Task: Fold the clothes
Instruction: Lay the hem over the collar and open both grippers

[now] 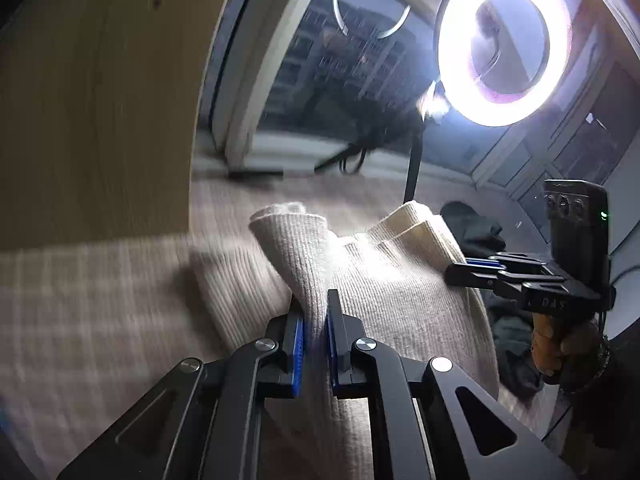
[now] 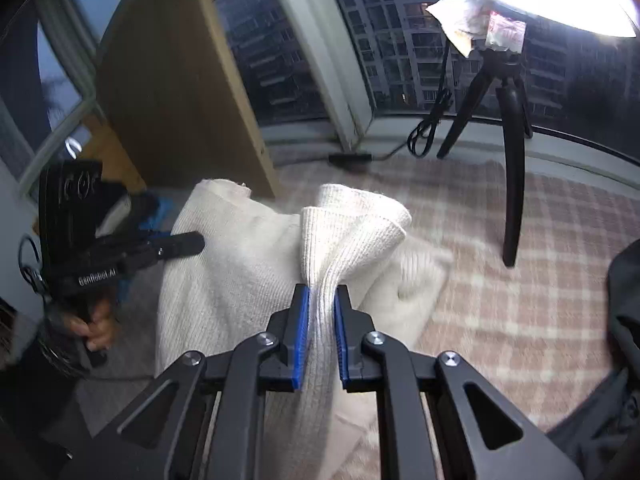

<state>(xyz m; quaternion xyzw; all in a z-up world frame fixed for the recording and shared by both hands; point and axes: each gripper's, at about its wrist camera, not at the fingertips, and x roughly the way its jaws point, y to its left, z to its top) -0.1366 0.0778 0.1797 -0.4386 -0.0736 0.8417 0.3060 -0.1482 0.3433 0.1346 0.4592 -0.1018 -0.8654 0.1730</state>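
Observation:
A cream ribbed knit garment (image 1: pixel 384 276) is lifted off the plaid bed cover and hangs stretched between both grippers. My left gripper (image 1: pixel 315 312) is shut on a bunched fold of it between the blue pads. In the right wrist view the same cream garment (image 2: pixel 240 264) drapes leftward, and my right gripper (image 2: pixel 322 304) is shut on another gathered fold. Each view shows the other gripper held in a hand: the right gripper (image 1: pixel 476 268) at the garment's far edge, the left gripper (image 2: pixel 180 244) against the cloth at the left.
A plaid cover (image 2: pixel 520 300) lies under the garment. A ring light (image 1: pixel 504 40) on a black tripod (image 2: pixel 512 152) stands by the window. A wooden panel (image 2: pixel 172 92) rises at the left. Dark clothing (image 1: pixel 476 224) lies behind the garment.

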